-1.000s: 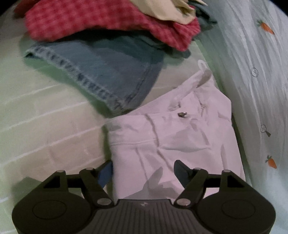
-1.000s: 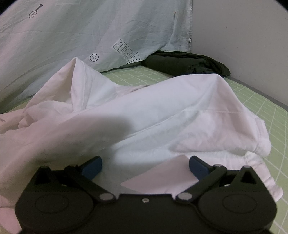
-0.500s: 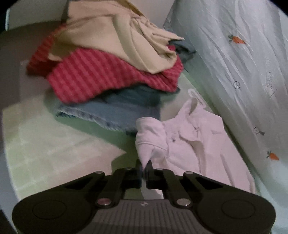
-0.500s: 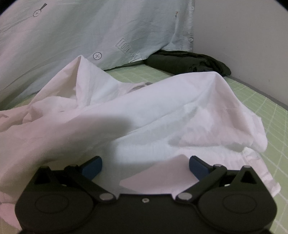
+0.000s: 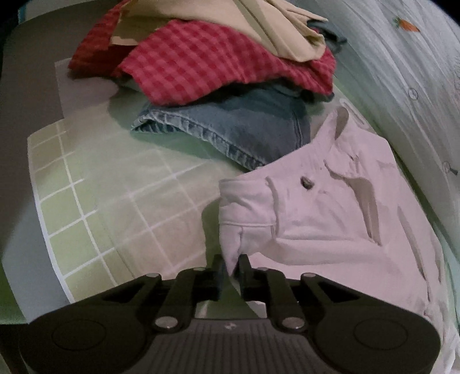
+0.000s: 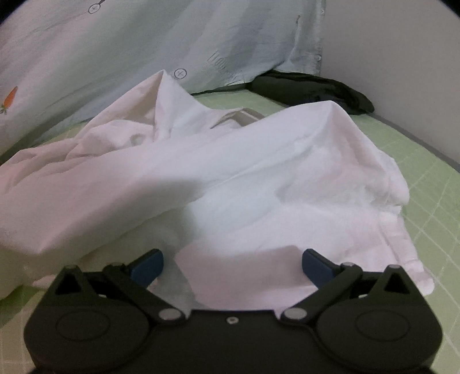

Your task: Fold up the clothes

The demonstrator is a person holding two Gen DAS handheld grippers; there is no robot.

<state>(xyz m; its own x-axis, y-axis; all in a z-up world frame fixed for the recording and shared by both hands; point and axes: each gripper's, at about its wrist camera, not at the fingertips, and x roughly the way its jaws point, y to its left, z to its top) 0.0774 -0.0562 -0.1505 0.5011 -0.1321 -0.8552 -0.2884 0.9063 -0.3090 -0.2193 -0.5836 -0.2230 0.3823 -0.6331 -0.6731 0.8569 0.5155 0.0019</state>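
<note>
A pair of white trousers (image 5: 325, 218) lies on the green grid mat (image 5: 115, 201), its waistband and a metal button (image 5: 307, 182) facing me. My left gripper (image 5: 232, 266) is shut on the near corner of the waistband, which is lifted off the mat. In the right wrist view the same white trousers (image 6: 258, 178) bunch up in rumpled folds. My right gripper (image 6: 231, 263) stands open low over the near cloth, blue fingertips (image 6: 148, 263) wide apart, nothing pinched between them.
A pile behind holds blue jeans (image 5: 230, 126), a red checked garment (image 5: 207, 60) and a beige one (image 5: 276, 26). A pale printed sheet (image 6: 115, 51) hangs along the back. A dark garment (image 6: 310, 92) lies in the far corner by the wall (image 6: 402, 57).
My left gripper went from open over the trousers to shut on the waistband corner and has lifted it. The cloth before my open right gripper has shifted and risen slightly.
</note>
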